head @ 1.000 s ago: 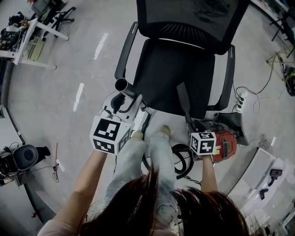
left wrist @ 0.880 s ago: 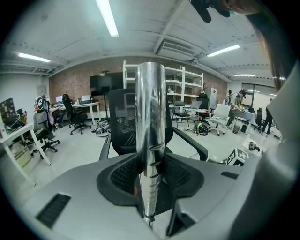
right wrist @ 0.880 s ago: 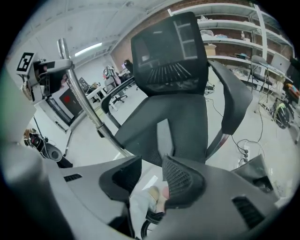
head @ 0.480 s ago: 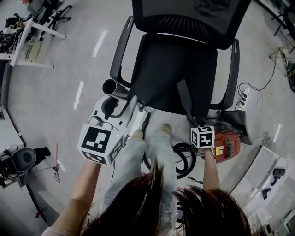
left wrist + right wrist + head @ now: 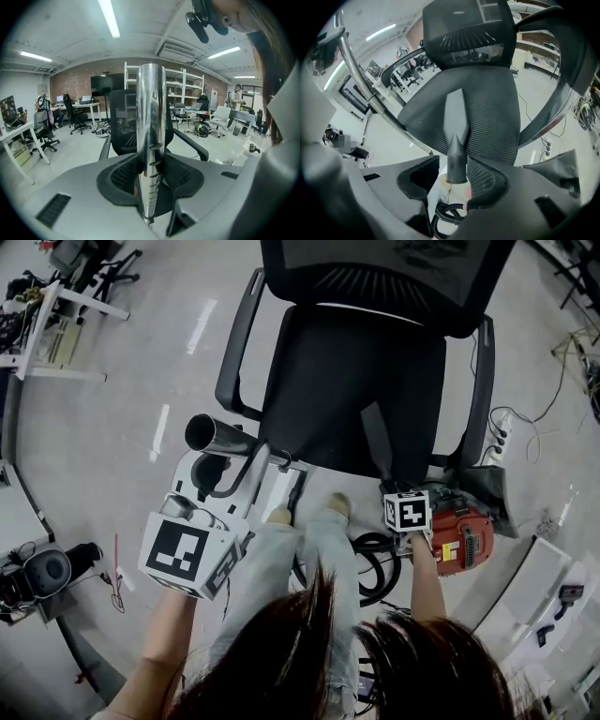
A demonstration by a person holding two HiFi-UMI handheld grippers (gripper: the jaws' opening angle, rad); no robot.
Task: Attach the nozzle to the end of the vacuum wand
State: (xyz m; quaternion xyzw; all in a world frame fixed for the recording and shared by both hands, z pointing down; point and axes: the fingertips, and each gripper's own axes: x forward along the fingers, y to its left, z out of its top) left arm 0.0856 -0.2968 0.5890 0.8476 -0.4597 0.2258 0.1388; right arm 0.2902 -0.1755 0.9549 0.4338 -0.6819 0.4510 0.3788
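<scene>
The black mesh office chair [image 5: 319, 381] filled the space in front of you, its seat facing your knees and its backrest at the far side. To the right of its front corner, on the floor, sat the red vacuum body [image 5: 461, 538], with your right arm reaching down just beside it. The shiny metal vacuum wand [image 5: 152, 140] came next: your left gripper [image 5: 151, 180] was clamped on it, both dark pads pressed against the tube from either side, so that the wand ran straight out along the jaws and its open end [image 5: 208, 434] hung over the floor off the chair's left front corner, beside the armrest. A black ribbed hose [image 5: 375, 563] lay coiled on the floor between your feet and the vacuum body. The smallest piece, the dark flat-tipped nozzle [image 5: 456, 136], lay on the chair seat with its flat tip pointing toward the backrest and its round socket end toward you. Your right gripper [image 5: 457, 176] pointed steeply down at it, and its jaws were opening, standing wide on either side of the socket end, with a clear gap showing at the left pad, so nothing was gripped.
</scene>
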